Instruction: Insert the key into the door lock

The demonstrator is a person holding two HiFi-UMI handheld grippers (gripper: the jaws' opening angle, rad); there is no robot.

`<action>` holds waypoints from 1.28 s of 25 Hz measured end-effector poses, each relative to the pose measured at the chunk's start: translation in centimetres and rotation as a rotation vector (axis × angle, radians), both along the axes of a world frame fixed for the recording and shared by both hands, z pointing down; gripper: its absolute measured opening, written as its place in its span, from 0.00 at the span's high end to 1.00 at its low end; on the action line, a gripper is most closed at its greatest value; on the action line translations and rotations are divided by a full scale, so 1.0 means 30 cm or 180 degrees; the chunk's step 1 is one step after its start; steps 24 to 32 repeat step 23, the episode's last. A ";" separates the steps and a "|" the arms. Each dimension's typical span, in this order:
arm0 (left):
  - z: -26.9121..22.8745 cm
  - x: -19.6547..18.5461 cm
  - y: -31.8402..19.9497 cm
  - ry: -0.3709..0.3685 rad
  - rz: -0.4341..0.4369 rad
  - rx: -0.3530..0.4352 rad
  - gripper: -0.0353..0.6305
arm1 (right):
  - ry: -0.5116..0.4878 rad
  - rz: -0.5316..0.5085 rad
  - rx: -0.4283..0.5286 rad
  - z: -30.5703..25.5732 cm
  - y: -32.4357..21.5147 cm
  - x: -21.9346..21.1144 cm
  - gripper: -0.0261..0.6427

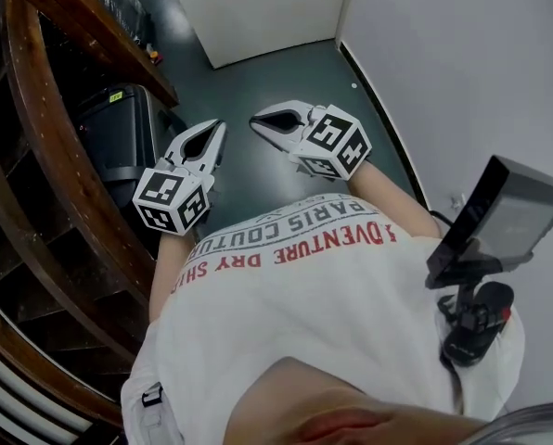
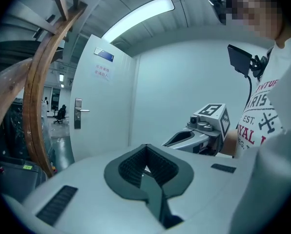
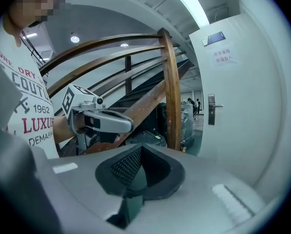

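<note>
At the far left a curved brown wooden stair rail (image 1: 45, 128) sweeps from far to near, with dark wooden steps beneath it. Just right of the rail, a black box-shaped case (image 1: 119, 133) stands on the dark grey-green floor (image 1: 258, 72).

Next comes the left claw (image 1: 218, 130), grey-white with a cube of black-and-white square markers at its near end. It is held in front of the person's white T-shirt with red and grey lettering (image 1: 332, 295). In its own view the left claw (image 2: 145, 172) has its dark ribbed pads (image 2: 133, 162) closed together with nothing gripped.

Just beside it is the right claw (image 1: 258, 124), which has the same build. Its tip leans toward the left one, and the two are near each other but apart. In the right gripper view this claw (image 3: 138, 174) is likewise closed, its pads (image 3: 126, 165) meeting on nothing.

Far ahead stands a plain white door (image 2: 101, 111) with a small blue plate and a paper notice near its top. The silver door lock with a lever handle (image 2: 77, 113) sits by the door's left edge, about halfway up. It also shows in the right gripper view (image 3: 212, 109). Both claws are well apart from it.

At the right, a black flat device on a black clamp mount (image 1: 504, 216) hangs at the person's chest, before a pale wall (image 1: 462, 63).
</note>
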State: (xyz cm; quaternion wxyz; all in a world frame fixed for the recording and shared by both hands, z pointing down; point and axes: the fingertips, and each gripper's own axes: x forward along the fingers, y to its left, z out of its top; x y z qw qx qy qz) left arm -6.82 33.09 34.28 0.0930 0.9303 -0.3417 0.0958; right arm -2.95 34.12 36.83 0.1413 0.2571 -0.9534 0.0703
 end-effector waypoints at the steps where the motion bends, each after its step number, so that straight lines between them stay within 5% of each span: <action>1: -0.003 0.006 0.013 0.0007 -0.0009 -0.0011 0.95 | 0.0011 -0.0024 0.0000 -0.005 0.018 0.004 0.96; 17: -0.011 0.205 0.165 0.0054 -0.0059 -0.0137 0.95 | -0.0022 -0.0051 -0.0037 -0.019 0.143 0.202 0.96; 32: -0.008 0.229 0.187 0.0121 -0.0138 -0.0171 0.95 | 0.0055 -0.0112 0.0024 0.009 0.177 0.232 0.96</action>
